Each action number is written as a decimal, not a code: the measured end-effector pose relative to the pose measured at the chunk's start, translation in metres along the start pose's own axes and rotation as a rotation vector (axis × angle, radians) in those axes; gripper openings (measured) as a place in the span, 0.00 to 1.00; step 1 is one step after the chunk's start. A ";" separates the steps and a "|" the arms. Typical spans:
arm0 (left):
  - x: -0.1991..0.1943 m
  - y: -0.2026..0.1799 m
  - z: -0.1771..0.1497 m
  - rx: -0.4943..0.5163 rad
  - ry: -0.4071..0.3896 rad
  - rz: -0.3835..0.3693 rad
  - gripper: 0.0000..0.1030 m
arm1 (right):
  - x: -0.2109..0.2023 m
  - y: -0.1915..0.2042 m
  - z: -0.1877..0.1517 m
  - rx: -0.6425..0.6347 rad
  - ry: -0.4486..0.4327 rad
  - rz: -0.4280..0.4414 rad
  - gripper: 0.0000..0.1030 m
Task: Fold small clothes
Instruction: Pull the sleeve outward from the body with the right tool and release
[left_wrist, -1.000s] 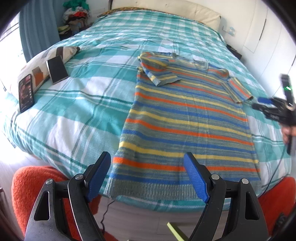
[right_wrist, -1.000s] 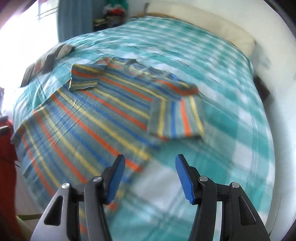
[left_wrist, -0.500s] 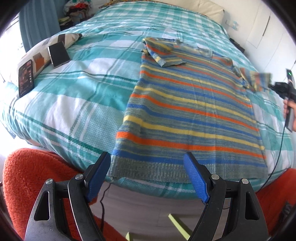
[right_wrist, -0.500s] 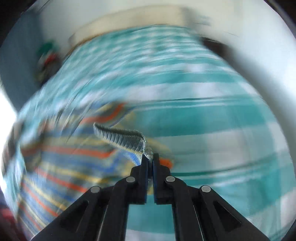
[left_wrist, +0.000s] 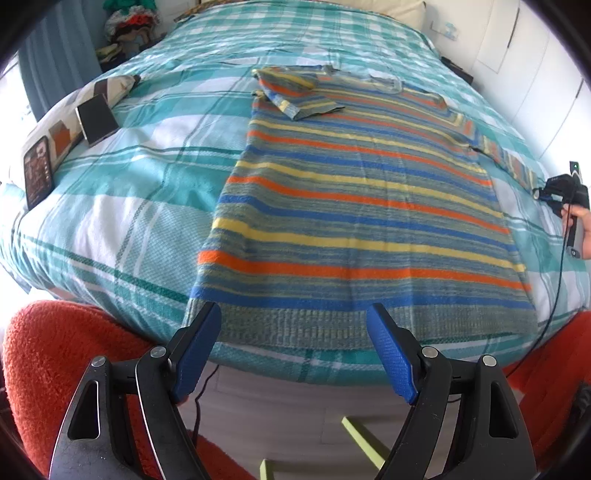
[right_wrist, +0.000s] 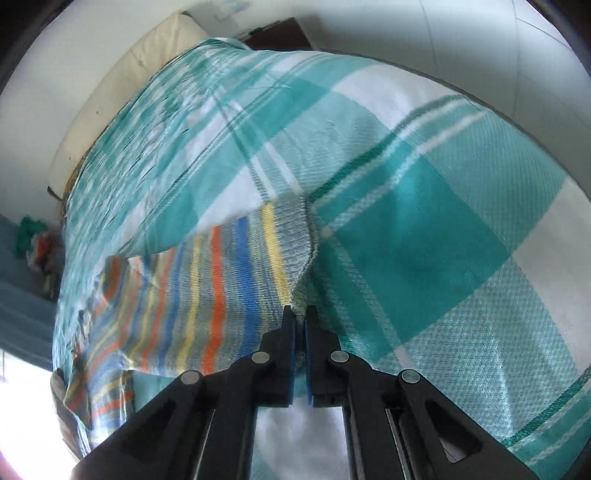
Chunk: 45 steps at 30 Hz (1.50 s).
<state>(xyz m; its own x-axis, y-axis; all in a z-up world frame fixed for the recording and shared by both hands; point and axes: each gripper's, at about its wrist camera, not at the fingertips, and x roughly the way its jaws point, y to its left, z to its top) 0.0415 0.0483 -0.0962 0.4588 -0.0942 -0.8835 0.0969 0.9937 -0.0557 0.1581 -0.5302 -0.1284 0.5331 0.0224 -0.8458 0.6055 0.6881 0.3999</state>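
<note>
A striped knit sweater (left_wrist: 354, 206) in orange, blue, yellow and grey lies flat on the bed, hem toward me. Its left sleeve (left_wrist: 303, 99) is folded over the chest. Its right sleeve (left_wrist: 509, 162) is stretched out to the right. My left gripper (left_wrist: 295, 343) is open and empty, just short of the hem at the bed's near edge. My right gripper (right_wrist: 300, 314) is shut on the cuff of the right sleeve (right_wrist: 258, 273), pulling it out over the bedspread; it also shows in the left wrist view (left_wrist: 561, 192).
The bed has a teal and white plaid cover (left_wrist: 147, 206). Two phones (left_wrist: 96, 118) (left_wrist: 37, 170) lie on a patterned pillow at the left. An orange rug (left_wrist: 55, 354) lies below the bed's near edge. A cable (left_wrist: 557, 280) hangs at the right.
My right gripper closed on the right sleeve's cuff and pulled the sleeve out to the right, unfolding it. My left gripper stayed open and moved slightly closer to the hem.
</note>
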 end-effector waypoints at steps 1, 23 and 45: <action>0.000 0.002 0.000 -0.008 0.003 -0.001 0.80 | 0.001 0.000 -0.001 0.005 -0.001 -0.004 0.03; 0.001 0.010 -0.005 -0.035 -0.006 -0.002 0.80 | -0.041 0.074 -0.023 -0.514 -0.138 -0.100 0.28; -0.013 0.029 0.005 -0.091 0.005 -0.068 0.81 | -0.121 0.112 -0.182 -0.734 0.004 0.037 0.48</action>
<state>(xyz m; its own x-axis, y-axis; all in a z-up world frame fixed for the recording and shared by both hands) 0.0430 0.0778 -0.0837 0.4492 -0.1615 -0.8787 0.0468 0.9864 -0.1573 0.0542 -0.3234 -0.0456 0.5423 0.0572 -0.8383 0.0349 0.9953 0.0905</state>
